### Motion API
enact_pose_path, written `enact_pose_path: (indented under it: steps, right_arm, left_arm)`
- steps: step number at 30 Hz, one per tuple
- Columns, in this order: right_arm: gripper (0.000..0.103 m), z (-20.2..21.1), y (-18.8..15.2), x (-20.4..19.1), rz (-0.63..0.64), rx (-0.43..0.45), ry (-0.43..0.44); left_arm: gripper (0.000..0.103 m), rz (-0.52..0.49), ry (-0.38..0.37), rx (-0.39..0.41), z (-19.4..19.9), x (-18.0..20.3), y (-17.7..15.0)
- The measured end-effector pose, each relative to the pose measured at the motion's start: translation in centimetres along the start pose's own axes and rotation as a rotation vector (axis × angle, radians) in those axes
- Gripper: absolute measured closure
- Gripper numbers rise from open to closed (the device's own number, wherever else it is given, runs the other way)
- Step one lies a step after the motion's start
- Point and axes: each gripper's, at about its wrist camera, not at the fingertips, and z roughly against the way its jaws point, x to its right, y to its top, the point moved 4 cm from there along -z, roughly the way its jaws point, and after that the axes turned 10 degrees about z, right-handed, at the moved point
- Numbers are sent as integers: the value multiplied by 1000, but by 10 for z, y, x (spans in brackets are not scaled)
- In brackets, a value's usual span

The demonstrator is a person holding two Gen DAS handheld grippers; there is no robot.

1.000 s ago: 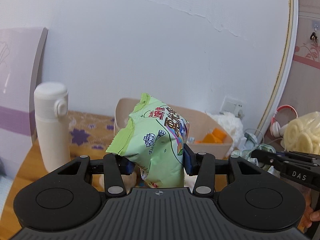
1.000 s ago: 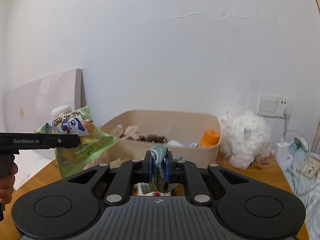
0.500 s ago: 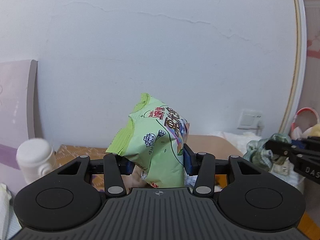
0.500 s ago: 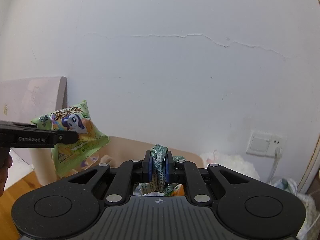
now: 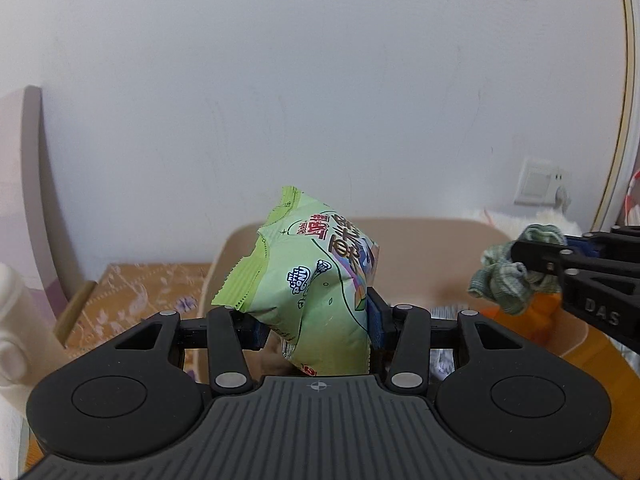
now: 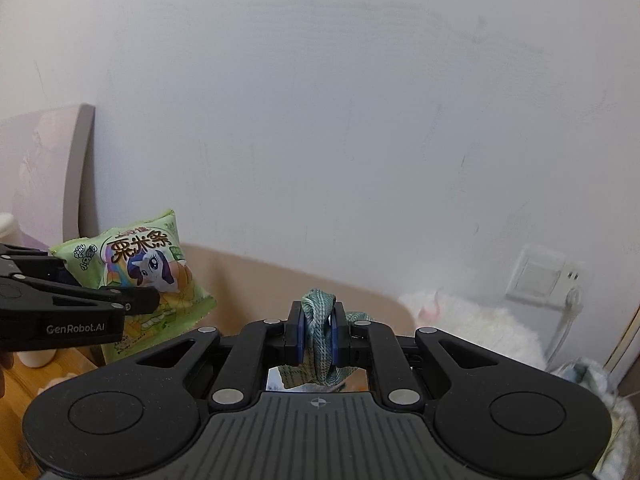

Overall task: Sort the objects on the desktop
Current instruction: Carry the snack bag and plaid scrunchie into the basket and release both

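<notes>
Two items ride unreleased: left gripper (image 5: 316,326) clamps the snack bag (image 5: 320,292), right gripper (image 6: 319,338) pinches the cloth (image 6: 320,332), bin (image 5: 460,240) just ahead.

One snack bag (image 5: 316,280), one green cloth (image 5: 506,280), one bin (image 5: 460,236).

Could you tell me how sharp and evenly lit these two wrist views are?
Left wrist view: soft even daylight, snack bag print sharp, door frame bowed by fisheye. Right wrist view: green cloth crisp, plush toy soft and washed out, corners vignetted.
</notes>
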Motion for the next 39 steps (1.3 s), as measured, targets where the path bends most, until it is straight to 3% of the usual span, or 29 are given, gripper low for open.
enact_pose_path:
  steps: [5,6,7,8,10,13,17,19,33,37,39]
  right_arm:
    - [88,-22,-12,-3,-9,-64,9]
    - [81,-24,-14,-4,-7,-73,9]
    - [69,-28,-13,-5,-7,-78,6]
    - [66,-28,-14,-5,-10,-78,7]
    - [53,-29,-16,-5,-18,-84,13]
    - [27,-18,-23,2,-21,-67,2]
    - [18,-8,-21,0,-29,-51,-3]
    - [2,-4,-20,1,-41,-41,-1]
    - [0,20,-15,5,-25,-13,-14]
    - [0,32,-13,5,-37,6,-16]
    - [0,39,-12,5,-43,15,-14]
  left_arm:
    - [49,-55,14,16,-6,6,-7]
    - [46,-60,9,28,-5,6,-8]
    - [35,-61,10,37,-4,6,-9]
    - [23,-58,11,48,-3,6,-10]
    - [16,-43,6,74,0,5,-10]
    - [15,-41,8,69,-1,5,-8]
    - [15,-15,19,79,-1,-3,-8]
    - [15,-2,13,67,-1,-5,-7]
    - [14,-49,51,140,23,0,11]
    - [14,-46,58,155,46,0,11]
    - [14,-41,58,163,72,-18,13]
